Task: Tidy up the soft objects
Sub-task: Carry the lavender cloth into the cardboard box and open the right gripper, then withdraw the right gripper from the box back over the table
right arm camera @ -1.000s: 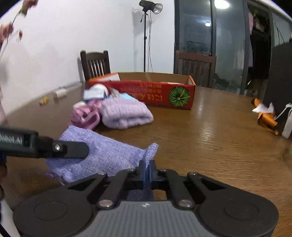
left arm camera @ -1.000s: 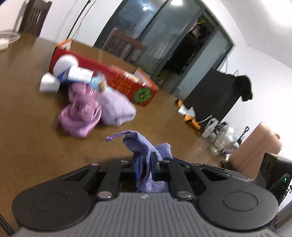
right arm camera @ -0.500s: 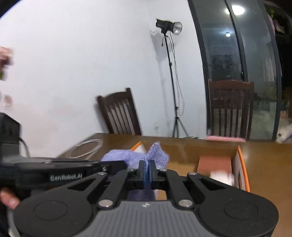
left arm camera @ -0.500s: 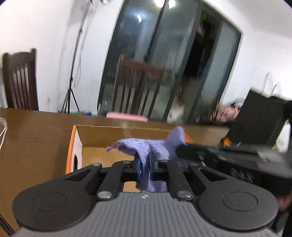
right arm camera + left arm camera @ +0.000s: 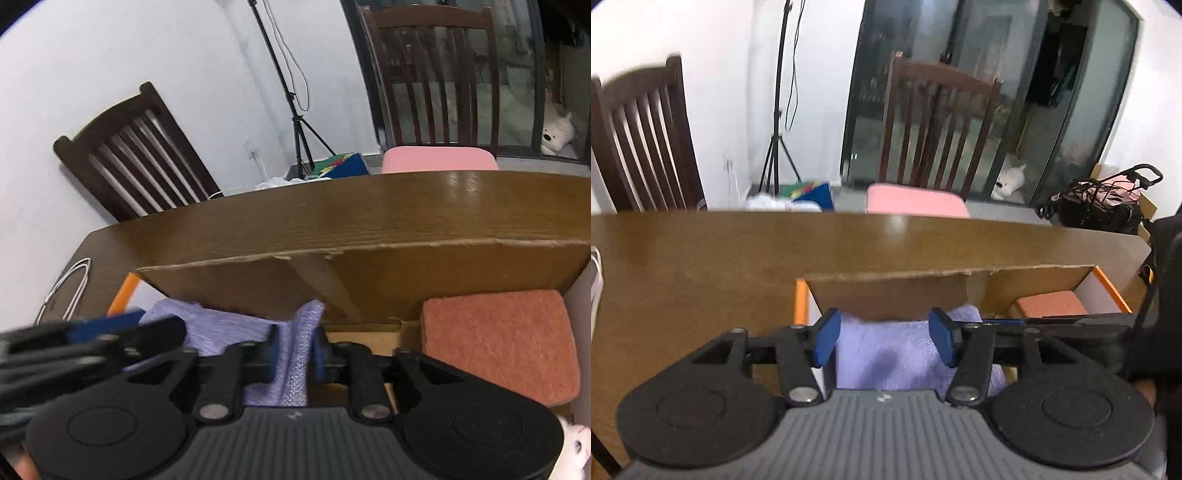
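step: lavender pouch (image 5: 890, 354) going into cardboard box (image 5: 369, 266) | left gripper (image 5: 884, 338) spread wide, holding nothing | right gripper (image 5: 295, 354) pinching pouch | next: right lets go, clear of orange pad (image 5: 498, 343) at 3 o'clock

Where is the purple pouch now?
The purple pouch sits inside the cardboard box, left of the orange sponge, between the right tool's fingers.

- Bright, even indoor light; white walls wash out slightly.
- Glare spots sit at the far edge of the table (image 5: 897, 221).
- Fisheye bends the table edge and chairs (image 5: 140, 155); corners vignette dark.
- Left gripper (image 5: 88, 339) smears with motion blur.
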The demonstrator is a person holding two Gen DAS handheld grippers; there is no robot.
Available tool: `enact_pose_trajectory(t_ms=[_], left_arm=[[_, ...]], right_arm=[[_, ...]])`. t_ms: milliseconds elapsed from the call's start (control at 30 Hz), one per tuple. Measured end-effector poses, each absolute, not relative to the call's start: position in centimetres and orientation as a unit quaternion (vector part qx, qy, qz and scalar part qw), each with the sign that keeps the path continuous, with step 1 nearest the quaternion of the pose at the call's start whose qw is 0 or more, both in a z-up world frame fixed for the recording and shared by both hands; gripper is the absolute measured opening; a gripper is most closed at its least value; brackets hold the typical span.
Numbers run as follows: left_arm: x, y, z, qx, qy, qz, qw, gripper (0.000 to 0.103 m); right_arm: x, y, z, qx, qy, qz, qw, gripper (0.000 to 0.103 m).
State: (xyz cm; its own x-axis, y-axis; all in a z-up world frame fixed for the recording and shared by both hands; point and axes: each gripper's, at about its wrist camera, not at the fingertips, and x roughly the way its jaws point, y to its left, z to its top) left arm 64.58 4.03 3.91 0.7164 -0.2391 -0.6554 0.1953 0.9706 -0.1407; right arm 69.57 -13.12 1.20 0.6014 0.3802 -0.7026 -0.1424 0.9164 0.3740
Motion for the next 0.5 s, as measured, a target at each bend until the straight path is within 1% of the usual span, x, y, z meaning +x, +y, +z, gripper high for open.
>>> enact_pose_trajectory(t_ms=[67, 133, 267, 367, 433, 500], left_arm=[[64.1, 4.6, 4.9, -0.029, 0.356, -0.114, 0.927, 0.056], [63.3, 5.2, 5.9, -0.025, 0.356, -0.105, 0.928, 0.056], [60.9, 5.7, 9.3, -0.007, 0.339, -0.096, 0.936, 0.059], [57.4, 6.1, 12.6, 0.001, 0.326, -0.098, 0.94, 0.067], [54.7, 6.1, 14.6, 0.006, 0.315, -0.097, 0.944, 0.078], [52.1, 6.1, 15.9, 0.003, 0.304, -0.093, 0.948, 0.082]], right_arm=[[68.7, -13.9, 2.0, 0.135, 0.41, 0.139, 0.891, 0.036], [68.0, -14.4, 3.3, 0.123, 0.402, 0.136, 0.897, 0.037], [65.1, -15.9, 8.1, 0.103, 0.373, 0.139, 0.912, 0.038], [62.1, -17.7, 12.3, 0.083, 0.349, 0.137, 0.923, 0.046], [59.7, -19.4, 15.1, 0.075, 0.333, 0.133, 0.93, 0.051], [57.1, -21.1, 17.3, 0.065, 0.319, 0.129, 0.937, 0.055]])
